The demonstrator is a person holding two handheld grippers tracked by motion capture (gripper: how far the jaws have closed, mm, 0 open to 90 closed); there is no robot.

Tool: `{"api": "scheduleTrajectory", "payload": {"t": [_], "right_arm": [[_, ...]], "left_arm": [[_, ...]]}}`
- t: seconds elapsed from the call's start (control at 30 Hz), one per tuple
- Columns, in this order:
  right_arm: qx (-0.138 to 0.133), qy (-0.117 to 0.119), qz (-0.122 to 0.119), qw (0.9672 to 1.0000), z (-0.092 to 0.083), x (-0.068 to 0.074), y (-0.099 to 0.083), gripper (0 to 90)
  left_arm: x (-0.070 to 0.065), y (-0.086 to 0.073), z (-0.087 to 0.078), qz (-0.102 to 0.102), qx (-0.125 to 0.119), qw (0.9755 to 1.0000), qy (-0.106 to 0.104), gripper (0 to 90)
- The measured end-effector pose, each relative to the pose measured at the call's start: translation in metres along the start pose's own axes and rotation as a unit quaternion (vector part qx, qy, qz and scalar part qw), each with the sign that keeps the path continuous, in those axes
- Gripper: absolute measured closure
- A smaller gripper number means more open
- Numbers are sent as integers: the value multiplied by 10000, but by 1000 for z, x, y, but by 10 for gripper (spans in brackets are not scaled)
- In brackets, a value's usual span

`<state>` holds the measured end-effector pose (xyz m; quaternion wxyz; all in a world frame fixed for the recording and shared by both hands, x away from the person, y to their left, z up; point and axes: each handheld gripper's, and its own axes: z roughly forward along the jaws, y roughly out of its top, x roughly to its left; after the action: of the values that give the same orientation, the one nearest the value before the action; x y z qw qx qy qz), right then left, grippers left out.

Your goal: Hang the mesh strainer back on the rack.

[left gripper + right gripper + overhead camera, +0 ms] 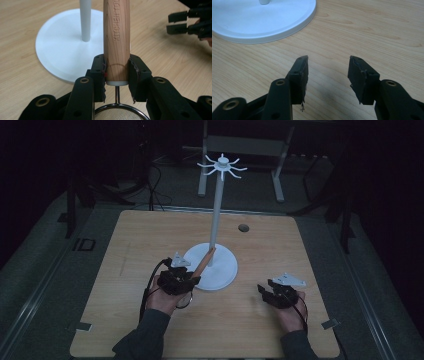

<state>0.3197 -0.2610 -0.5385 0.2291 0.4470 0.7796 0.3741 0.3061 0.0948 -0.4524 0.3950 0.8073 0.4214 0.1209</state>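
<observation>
— Table (125, 270) first: light wood, rounded corners, a small dark round hole (243, 227) near its far edge.

— And on it?

— White stand (216, 227), a tall pole on a broad round base (220, 270), with a ring of curved hooks (221, 166) at the top. It sits about mid-table.

— Where are the hands?

— Both come in from the near edge. The left gripper (116, 72) is just at the near left rim of the base; the right gripper (328, 72) is low over bare wood to the right of the base, well apart from it.

— Holding anything?

— The left jaws are clamped on the wooden handle (116, 32) of a strainer, near its end, with lettering running along the grain. The handle slants up toward the pole. Below the pads a thin metal stem leads to the mesh bowl (117, 113). The right jaws stand apart with nothing between them.
</observation>
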Motion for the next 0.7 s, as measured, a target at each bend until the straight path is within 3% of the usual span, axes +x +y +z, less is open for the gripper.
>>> {"api": "scheduleTrajectory", "payload": {"t": [0.37,0.7], "right_arm": [[1,-24,-3,10000,0,0,0,504],[-1,-39,-13,10000,0,0,0,504]], "left_arm": [[1,5,-10,-69,-390,9992,60,692],[2,14,-21,-207,-786,9967,75,692]]}}
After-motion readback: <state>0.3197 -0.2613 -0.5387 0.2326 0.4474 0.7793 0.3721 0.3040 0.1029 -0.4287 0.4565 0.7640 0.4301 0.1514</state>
